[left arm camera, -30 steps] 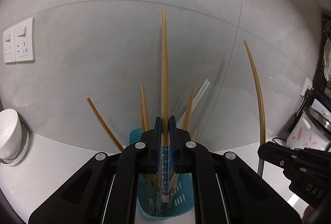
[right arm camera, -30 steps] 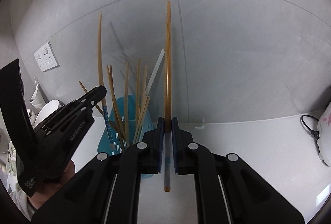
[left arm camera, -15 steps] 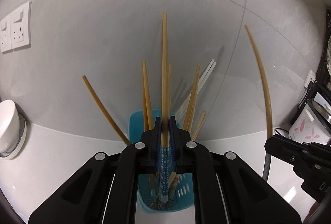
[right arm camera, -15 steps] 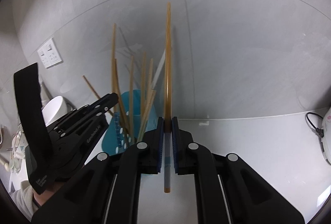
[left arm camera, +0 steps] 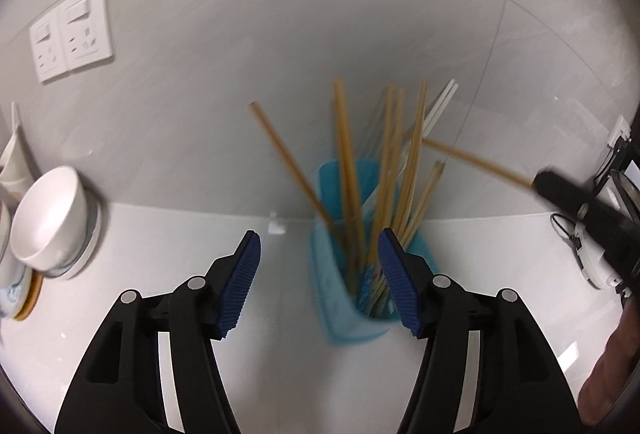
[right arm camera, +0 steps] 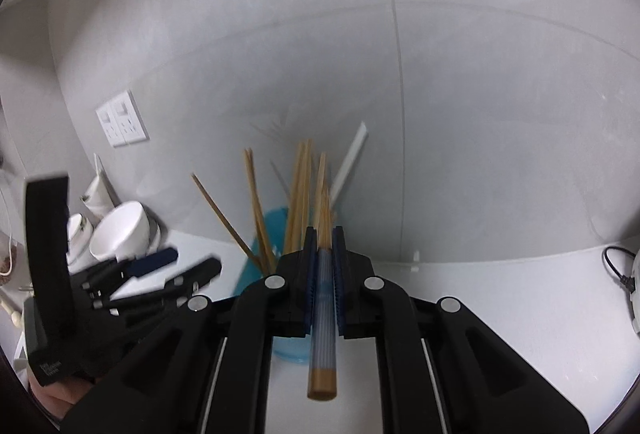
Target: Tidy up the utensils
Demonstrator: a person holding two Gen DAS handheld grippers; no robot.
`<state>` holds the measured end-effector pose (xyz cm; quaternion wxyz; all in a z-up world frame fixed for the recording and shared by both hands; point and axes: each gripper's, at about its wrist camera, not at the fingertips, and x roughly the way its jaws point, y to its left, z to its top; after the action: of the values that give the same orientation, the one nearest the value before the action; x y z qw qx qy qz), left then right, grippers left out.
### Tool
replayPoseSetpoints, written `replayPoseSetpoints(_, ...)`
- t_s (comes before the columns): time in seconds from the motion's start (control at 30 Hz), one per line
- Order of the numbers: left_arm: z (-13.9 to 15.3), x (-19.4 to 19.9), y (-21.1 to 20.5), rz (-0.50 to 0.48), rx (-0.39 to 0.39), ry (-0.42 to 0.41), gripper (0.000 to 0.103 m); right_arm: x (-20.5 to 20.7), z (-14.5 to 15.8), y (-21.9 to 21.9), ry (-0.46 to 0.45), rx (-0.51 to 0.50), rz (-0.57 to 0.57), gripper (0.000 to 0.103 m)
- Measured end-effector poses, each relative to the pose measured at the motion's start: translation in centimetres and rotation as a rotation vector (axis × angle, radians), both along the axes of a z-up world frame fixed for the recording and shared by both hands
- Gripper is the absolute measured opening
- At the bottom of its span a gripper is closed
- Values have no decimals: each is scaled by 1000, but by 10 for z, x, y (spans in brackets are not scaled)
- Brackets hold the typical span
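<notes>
A blue plastic holder [left arm camera: 332, 306] stands on the white counter against the wall, with several wooden chopsticks [left arm camera: 348, 161] and a white pair upright in it. My left gripper [left arm camera: 319, 234] hangs just in front of and above the holder. Its jaws are opening and the blue pads touch nothing. My right gripper [right arm camera: 323, 238] is shut on a single wooden chopstick [right arm camera: 322, 354], whose far end leans in among those in the holder [right arm camera: 272, 222]. In the left wrist view the right gripper [left arm camera: 580, 209] comes in from the right with that chopstick [left arm camera: 476, 159]. The left gripper [right arm camera: 172, 274] shows low on the left in the right wrist view.
White bowls [left arm camera: 48, 218] are stacked on the counter left of the holder. A double wall socket [left arm camera: 72, 33] sits above them. A cable [right arm camera: 620, 274] and a white appliance lie at the far right. A person's hand shows at the lower right edge.
My left gripper has let go of the patterned chopstick, which now stands in the holder, and its jaws have spread. The right gripper has tipped its chopstick toward the holder.
</notes>
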<state>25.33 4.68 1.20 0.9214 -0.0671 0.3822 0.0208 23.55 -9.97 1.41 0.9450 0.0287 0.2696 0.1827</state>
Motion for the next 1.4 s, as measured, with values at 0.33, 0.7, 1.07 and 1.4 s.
replayPoseSetpoints(0.33,8,-20,19,50,-6,-10,61,-18,26,-8,-74,8,-4,7)
replayPoseSetpoints(0.7,31,-23,19,44,-7,-37,76,-49,51,-16,-99,7,13,7)
replayPoseSetpoints(1.07,38,-38,29,51,4,-33,97,-73,59,-15,35,-47,118,7)
replayPoseSetpoints(1.4,31,-42,40,63,0,2,97,-70,39,7,163,-83,191,7)
